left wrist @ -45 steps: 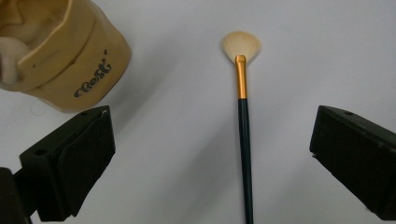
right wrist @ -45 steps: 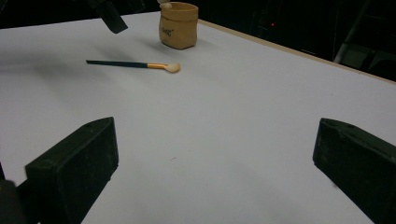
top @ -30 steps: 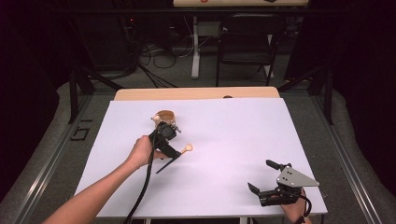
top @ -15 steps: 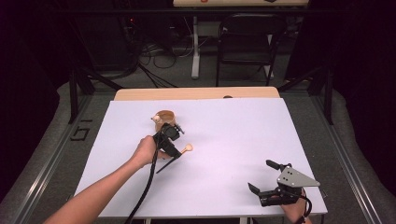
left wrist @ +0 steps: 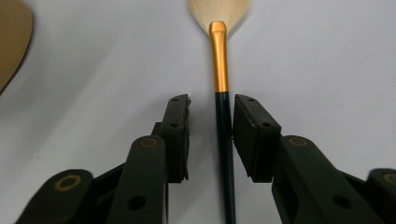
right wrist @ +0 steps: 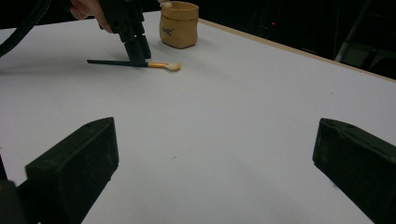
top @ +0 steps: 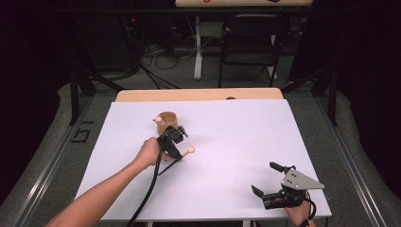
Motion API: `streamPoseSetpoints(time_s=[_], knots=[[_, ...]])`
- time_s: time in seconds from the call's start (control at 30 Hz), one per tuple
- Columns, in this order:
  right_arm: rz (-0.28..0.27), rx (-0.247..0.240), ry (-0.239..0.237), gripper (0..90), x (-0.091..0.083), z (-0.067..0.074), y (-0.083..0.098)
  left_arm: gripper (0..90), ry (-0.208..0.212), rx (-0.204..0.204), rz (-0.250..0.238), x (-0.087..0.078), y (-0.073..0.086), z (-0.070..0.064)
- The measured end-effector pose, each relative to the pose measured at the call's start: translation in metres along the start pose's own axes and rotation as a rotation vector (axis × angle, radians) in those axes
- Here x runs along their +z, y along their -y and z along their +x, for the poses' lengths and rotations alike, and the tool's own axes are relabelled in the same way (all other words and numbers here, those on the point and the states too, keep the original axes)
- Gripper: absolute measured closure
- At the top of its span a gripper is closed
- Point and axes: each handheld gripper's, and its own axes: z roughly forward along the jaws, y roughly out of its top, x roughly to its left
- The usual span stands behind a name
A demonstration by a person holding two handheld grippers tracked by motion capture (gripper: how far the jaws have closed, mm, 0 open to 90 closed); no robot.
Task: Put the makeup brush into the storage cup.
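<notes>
Black-handled and gold-ferruled, the brush (left wrist: 219,93) lies flat on the desk (top: 227,127) just beside the pouch (top: 166,121), its long axis running straight between the closing, not yet gripping left tongs (left wrist: 211,135), while the open, empty right tongs (top: 268,180) wait well apart.

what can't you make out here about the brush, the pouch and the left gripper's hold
- Brush handle end: cut off by the bottom edge, left gripper view.
- Bristles: cut off by the top edge, blurred.
- Pouch print: too small, right gripper view.
- Left gripper pads' contact with brush: unclear; gaps show.
</notes>
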Motion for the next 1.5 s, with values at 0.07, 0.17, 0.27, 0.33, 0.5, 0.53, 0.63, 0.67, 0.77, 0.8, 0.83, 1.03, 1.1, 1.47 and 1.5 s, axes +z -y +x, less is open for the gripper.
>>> streamPoseSetpoints(time_s=[0.07,0.17,0.27,0.33,0.5,0.53,0.63,0.67,0.77,0.8,0.83,1.03,1.1,1.47,1.5], knots=[[0.001,0.001,0.001,0.0,0.0,0.0,0.0,70.7,0.004,-0.001,0.017,0.002,0.0,0.001],[0.003,-0.001,0.0,0.0,0.001,0.0,0.0,72.4,-0.004,0.005,0.022,0.002,-0.001,0.002],[0.002,0.001,0.0,0.0,0.0,0.0,0.0,73.3,-0.013,0.011,0.023,0.002,-0.002,0.001],[0.004,0.001,0.001,0.0,0.001,0.0,0.0,74.2,-0.016,0.011,0.03,0.002,-0.002,0.0],[0.007,-0.002,0.001,0.0,0.001,0.001,0.0,76.2,-0.041,0.03,0.044,0.003,-0.004,-0.003],[0.008,-0.002,0.0,0.0,0.001,0.0,0.0,76.9,-0.045,0.033,0.044,0.003,-0.004,-0.004],[0.006,-0.002,0.002,0.0,0.001,0.0,0.0,80.6,-0.043,0.038,0.047,0.003,-0.004,-0.005],[0.007,-0.003,0.001,0.0,0.001,0.0,0.0,82.2,-0.046,0.042,0.048,0.003,-0.005,-0.006],[0.004,-0.002,0.002,0.0,0.001,0.0,0.0,82.6,-0.05,0.044,0.052,0.003,-0.005,-0.007],[0.006,-0.002,0.003,0.0,0.001,0.0,0.0,82.7,-0.051,0.047,0.052,0.003,-0.005,-0.007],[0.005,-0.001,0.003,0.0,0.001,0.0,0.0,82.8,-0.05,0.048,0.052,0.003,-0.005,-0.006],[0.005,0.0,0.004,0.0,0.0,0.0,0.0,83.0,-0.034,0.047,0.037,0.0,-0.003,-0.006],[0.005,-0.001,0.004,0.0,0.0,0.0,0.0,83.0,-0.035,0.049,0.033,-0.001,-0.003,-0.005],[0.007,-0.001,0.004,0.0,0.001,0.0,0.0,83.0,-0.04,0.049,-0.028,-0.014,0.002,-0.003],[0.007,-0.001,0.003,0.0,0.001,0.0,0.0,83.0,-0.039,0.048,-0.033,-0.016,0.002,-0.003]])
